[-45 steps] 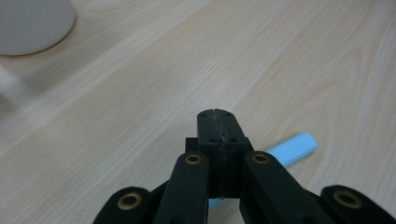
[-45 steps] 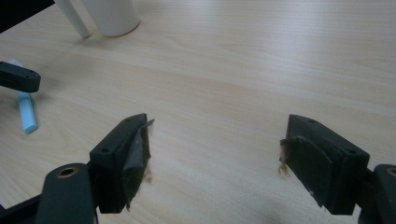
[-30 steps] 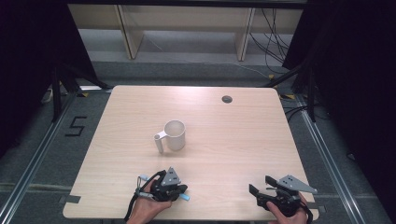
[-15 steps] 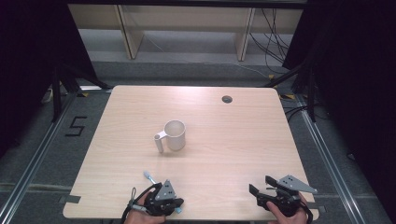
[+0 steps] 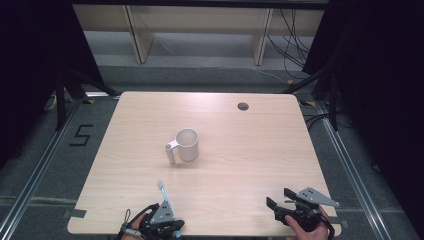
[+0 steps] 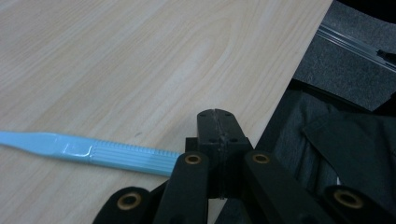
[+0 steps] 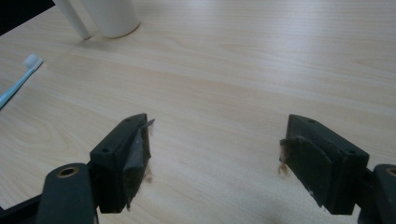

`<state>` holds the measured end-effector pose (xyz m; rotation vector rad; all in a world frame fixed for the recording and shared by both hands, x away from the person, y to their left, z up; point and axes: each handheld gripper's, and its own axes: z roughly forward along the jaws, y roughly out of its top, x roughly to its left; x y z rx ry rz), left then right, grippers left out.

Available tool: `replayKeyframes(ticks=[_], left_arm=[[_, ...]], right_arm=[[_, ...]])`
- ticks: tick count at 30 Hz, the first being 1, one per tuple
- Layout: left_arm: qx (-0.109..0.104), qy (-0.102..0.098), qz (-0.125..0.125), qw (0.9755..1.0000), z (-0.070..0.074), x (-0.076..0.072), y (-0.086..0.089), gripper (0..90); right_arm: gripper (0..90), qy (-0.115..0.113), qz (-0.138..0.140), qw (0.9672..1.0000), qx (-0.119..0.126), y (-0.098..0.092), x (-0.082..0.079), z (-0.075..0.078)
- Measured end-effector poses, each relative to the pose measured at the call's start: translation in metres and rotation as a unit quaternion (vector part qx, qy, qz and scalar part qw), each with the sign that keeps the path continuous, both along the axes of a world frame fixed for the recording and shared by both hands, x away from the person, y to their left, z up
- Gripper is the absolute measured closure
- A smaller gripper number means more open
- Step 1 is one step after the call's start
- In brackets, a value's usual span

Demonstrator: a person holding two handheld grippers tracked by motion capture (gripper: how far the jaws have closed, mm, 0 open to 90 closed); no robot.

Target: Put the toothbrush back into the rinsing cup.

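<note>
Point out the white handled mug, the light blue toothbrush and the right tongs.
White plastic mug with a handle point(image 5: 188, 145): high view, outer wall of the body.
Light blue toothbrush point(image 6: 107, 153): left gripper view, ribbed handle.
Right tongs point(image 7: 215, 154): right gripper view, midway between the open jaws.

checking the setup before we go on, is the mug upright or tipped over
Upright. In the high view the mug stands on its base on the table with its round mouth facing up and its handle sticking out to the side.
</note>
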<state>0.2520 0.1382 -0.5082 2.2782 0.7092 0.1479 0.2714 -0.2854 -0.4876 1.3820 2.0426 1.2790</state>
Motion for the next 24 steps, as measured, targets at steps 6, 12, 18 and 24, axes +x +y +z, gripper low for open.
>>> replayKeyframes(ticks=[6,12,18,24], left_arm=[[0.007,-0.004,0.002,1.0,0.001,-0.002,0.008,89.2],[0.005,0.003,0.001,1.0,0.003,-0.006,0.013,89.1],[0.015,0.002,0.002,0.9999,0.004,-0.009,0.019,89.0],[0.023,0.01,0.004,0.9997,0.005,-0.011,0.027,89.0]], right_arm=[[23.7,0.0,0.001,1.0,0.0,0.001,0.0,0.0],[23.7,0.001,0.001,1.0,0.001,0.0,0.0,0.0],[23.7,0.0,0.0,1.0,0.002,0.0,0.001,0.0],[23.7,0.001,0.0,1.0,0.0,0.0,0.0,0.001]])
